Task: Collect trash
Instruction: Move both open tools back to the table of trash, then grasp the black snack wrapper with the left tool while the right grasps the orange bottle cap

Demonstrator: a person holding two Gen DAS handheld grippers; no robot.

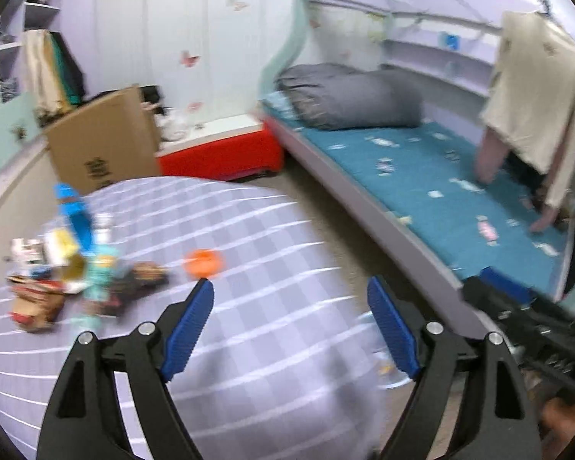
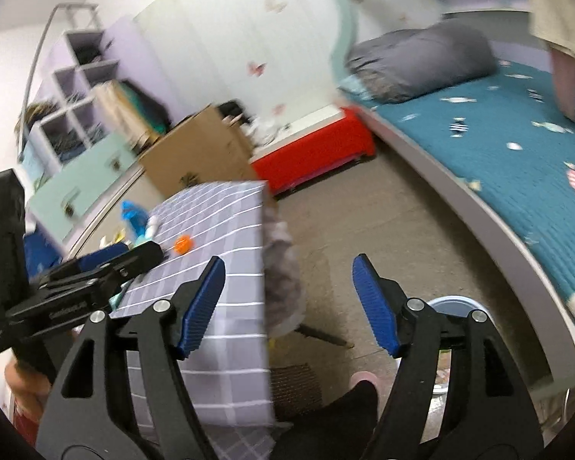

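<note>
Over the checked grey counter (image 1: 249, 253), both sets of tongs are up in the air and gaping wide, nothing between the blue pads of either one. The left tongs (image 1: 291, 287) hang above the cloth, pointing down across it toward the floor and the bed (image 1: 441, 176). The trash pile (image 1: 76, 268) sits at the far left of the counter: a blue bottle-like thing (image 1: 73, 207) standing up, cartons and wrappers jumbled around its foot, all too blurred to name piece by piece. A little orange ball (image 1: 204, 262) lies apart from the heap, just beyond the left pad's tip. Now the right tongs (image 2: 289, 264), also spread open, straddle the counter's edge with bare floor beneath. A pale blue bin (image 2: 454, 303) peeks out low behind the right finger. Beyond the counter stand a cardboard box (image 1: 103, 142) and a red chest (image 1: 222, 153).
</note>
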